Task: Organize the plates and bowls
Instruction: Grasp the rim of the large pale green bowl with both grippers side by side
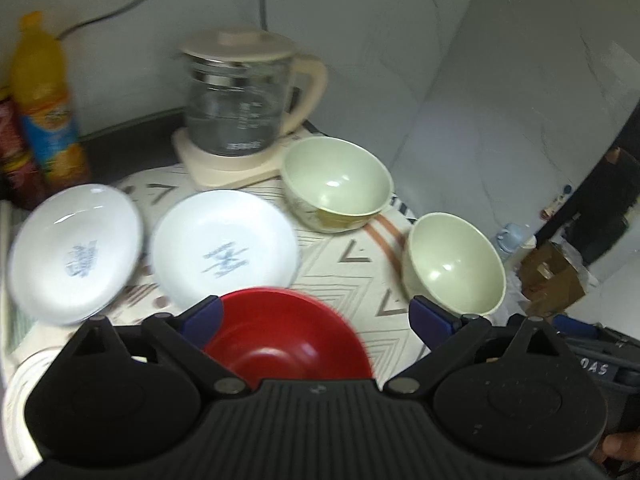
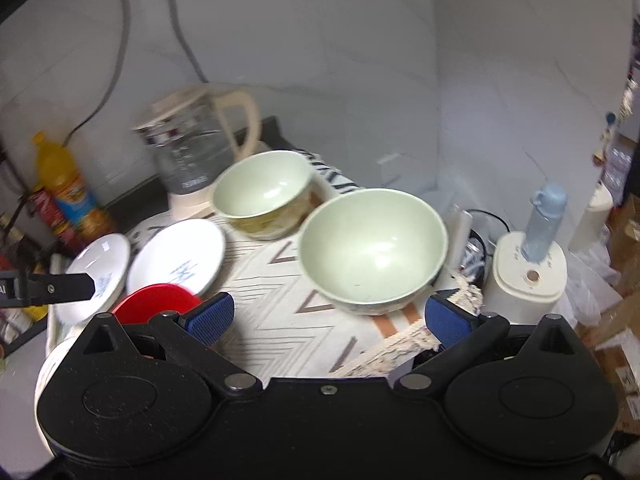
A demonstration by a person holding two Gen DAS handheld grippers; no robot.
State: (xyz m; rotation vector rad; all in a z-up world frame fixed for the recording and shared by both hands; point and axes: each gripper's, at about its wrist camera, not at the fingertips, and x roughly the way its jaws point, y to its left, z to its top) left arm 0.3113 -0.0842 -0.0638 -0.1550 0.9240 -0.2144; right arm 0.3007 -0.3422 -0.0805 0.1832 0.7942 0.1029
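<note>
Both pairs of jaws stand wide apart with nothing between the pads; your left gripper (image 1: 316, 316) hangs over a red bowl (image 1: 288, 332), whose rim shows between its blue fingers without either pad touching it, while your right gripper (image 2: 328, 318) points at bare patterned tablecloth (image 2: 272, 308) just in front of the nearer green bowl (image 2: 372, 252); that bowl sits upright near the cloth's fringed right edge, and the farther green bowl (image 2: 262, 194) stands behind it and to its left, apart from it; two white plates (image 1: 224, 248) with blue printed centres lie side by side on the cloth left of the bowls, the left one (image 1: 76, 252) almost meeting its neighbour, and the red bowl sits just in front of the right plate; behind the dishes a glass kettle (image 1: 236, 116) with a cream lid and handle rests on its cream base against the grey wall; an orange drink bottle (image 1: 44, 100) stands upright at far left beside a dark red package (image 1: 16, 160); in the right wrist view a pale blue bottle (image 2: 546, 220) sits atop a cream container beyond the table's right edge, with cardboard boxes (image 2: 624, 320) farther right.
</note>
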